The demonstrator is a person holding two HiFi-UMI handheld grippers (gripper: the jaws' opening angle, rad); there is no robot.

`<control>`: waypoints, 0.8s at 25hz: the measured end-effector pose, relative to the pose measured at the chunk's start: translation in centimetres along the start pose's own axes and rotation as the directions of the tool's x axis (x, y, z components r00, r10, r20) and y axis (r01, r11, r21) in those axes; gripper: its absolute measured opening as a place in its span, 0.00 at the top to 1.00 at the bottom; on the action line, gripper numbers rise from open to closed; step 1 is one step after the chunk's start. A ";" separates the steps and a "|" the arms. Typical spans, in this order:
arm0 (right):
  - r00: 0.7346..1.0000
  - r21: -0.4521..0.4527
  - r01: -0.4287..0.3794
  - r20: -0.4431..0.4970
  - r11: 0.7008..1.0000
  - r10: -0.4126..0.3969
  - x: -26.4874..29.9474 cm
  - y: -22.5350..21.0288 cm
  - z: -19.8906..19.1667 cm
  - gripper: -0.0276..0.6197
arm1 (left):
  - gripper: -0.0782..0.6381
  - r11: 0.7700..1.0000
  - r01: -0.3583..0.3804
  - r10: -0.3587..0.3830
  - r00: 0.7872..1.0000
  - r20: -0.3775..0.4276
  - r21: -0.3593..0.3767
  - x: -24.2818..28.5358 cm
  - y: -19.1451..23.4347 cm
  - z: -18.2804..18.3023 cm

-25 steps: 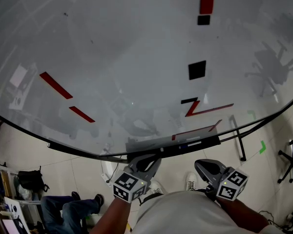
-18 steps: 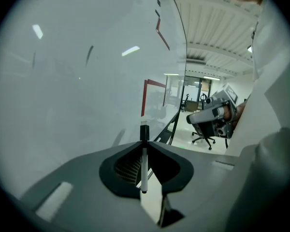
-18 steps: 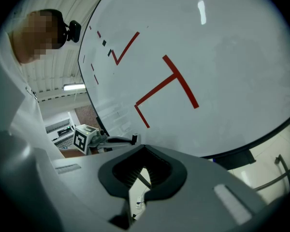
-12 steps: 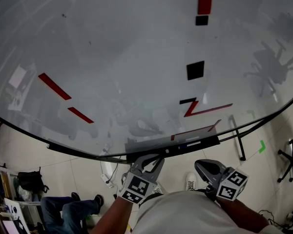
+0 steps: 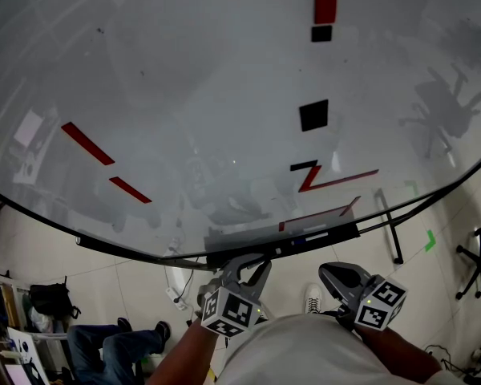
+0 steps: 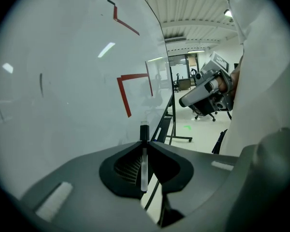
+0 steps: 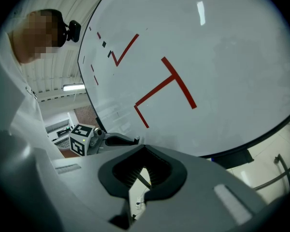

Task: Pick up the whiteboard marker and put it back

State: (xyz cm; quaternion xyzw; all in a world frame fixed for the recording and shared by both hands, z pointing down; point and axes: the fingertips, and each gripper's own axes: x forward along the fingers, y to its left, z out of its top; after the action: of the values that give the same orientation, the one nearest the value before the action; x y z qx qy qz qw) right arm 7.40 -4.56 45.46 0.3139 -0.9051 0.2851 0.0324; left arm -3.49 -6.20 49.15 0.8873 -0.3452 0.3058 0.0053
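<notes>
In the head view the left gripper [image 5: 243, 269] is just below the tray [image 5: 305, 239] of the whiteboard [image 5: 184, 95], with the right gripper [image 5: 343, 279] beside it. The left gripper view shows its jaws clamped on the whiteboard marker [image 6: 144, 161], which stands along the jaws with its black cap past the tips, the tray just ahead and slightly right. In the right gripper view the jaws are together with nothing between them.
</notes>
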 end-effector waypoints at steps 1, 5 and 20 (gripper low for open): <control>1.000 -0.003 0.000 0.001 1.000 0.000 0.0 0.0 0.1 0.95 | 0.82 1.000 -0.002 0.002 1.000 -0.003 0.014 0.0 0.0 0.1; 1.000 -0.004 0.002 0.000 1.000 -0.002 -0.2 0.1 0.1 0.95 | 0.82 0.992 -0.021 0.027 0.998 -0.049 0.125 0.6 -0.1 -0.1; 1.000 -0.003 0.005 -0.007 1.000 -0.005 -0.6 0.1 -0.3 0.95 | 0.82 0.923 0.022 0.058 0.979 -0.195 0.384 2.7 -0.5 -1.9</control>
State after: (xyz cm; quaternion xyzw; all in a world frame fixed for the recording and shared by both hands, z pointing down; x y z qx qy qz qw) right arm 7.77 -4.04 45.54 0.3150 -0.9046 0.2847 0.0366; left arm -2.66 -7.02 52.24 0.8319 -0.2845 0.4565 -0.1365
